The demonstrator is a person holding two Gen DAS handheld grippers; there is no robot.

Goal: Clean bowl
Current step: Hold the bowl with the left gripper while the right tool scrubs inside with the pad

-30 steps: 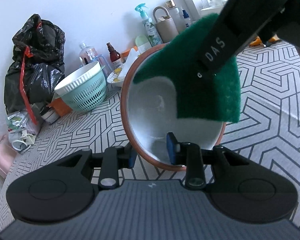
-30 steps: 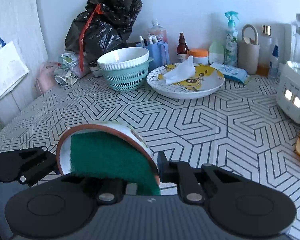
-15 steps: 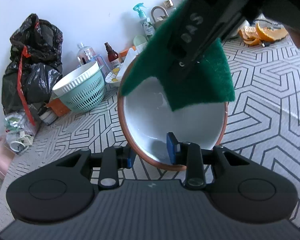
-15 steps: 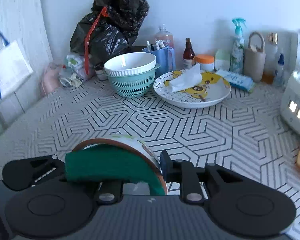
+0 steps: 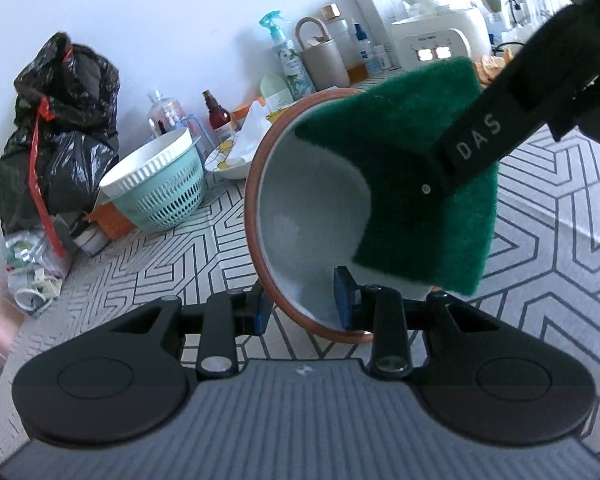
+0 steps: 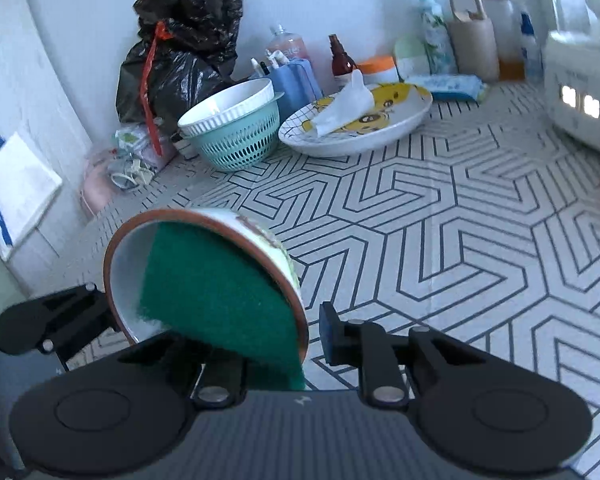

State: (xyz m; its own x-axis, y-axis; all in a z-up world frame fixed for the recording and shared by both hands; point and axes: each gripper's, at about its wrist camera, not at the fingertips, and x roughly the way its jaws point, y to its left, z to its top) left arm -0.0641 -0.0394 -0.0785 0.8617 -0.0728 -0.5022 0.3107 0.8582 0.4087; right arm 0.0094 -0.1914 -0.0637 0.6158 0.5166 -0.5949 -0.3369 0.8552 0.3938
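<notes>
A white bowl with a brown rim is tipped on its side above the patterned tabletop. My left gripper is shut on its lower rim, one pad inside and one outside. A green scouring pad covers the right half of the bowl's inside and overhangs the rim. One black finger of my right gripper presses on it from the front. In the right wrist view my right gripper is shut on the scouring pad inside the bowl. Its left finger is hidden behind the pad.
A teal colander holding a white bowl and a cartoon plate with a tissue stand behind. A black rubbish bag and bottles line the wall. A white appliance sits at the right. Patterned tabletop stretches to the right.
The scouring pad rose to the bowl's top rim, then slid down along its right side as the right gripper rolled. The bowl and left gripper stayed still.
</notes>
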